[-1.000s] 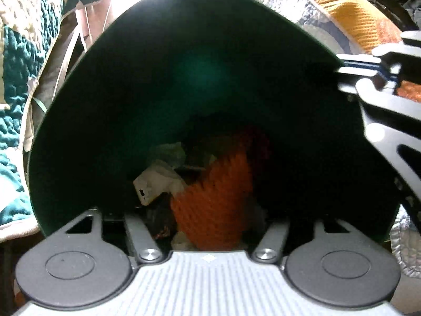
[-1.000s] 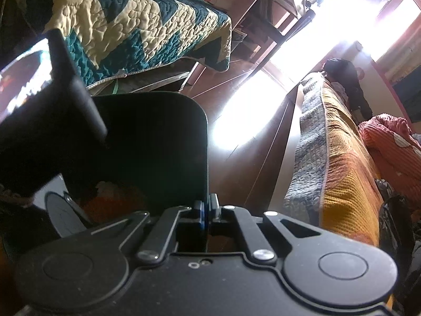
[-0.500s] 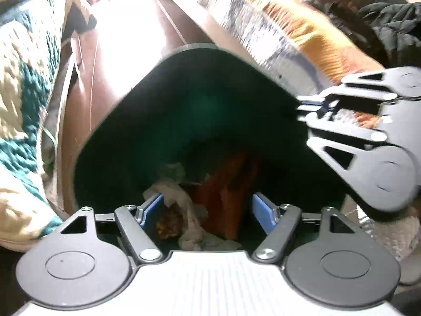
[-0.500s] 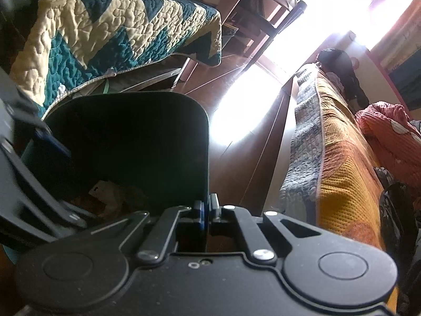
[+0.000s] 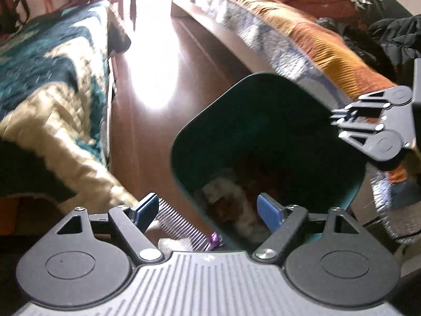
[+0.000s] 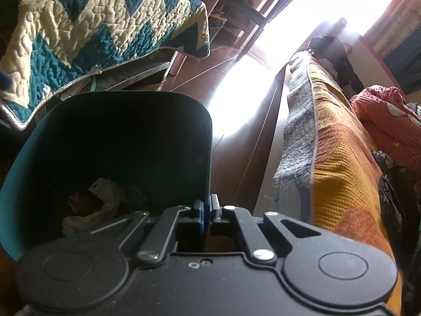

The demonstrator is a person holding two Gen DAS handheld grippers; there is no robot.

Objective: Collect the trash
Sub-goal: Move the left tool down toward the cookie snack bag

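Trash (image 5: 236,208) is already lying deep in the green bin (image 5: 210,121); left gripper (image 5: 208,208) has just been spreading, nothing between its jaws. Right gripper (image 6: 208,210) is pinching the rim, pressed together. Whether more trash is waiting, I'm not seeing.

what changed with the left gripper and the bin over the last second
The left gripper pulled back up out of the dark green bin; its jaws have just been opening and hold nothing. Crumpled paper trash lies inside the bin. The right gripper stayed clamped on the bin's rim.
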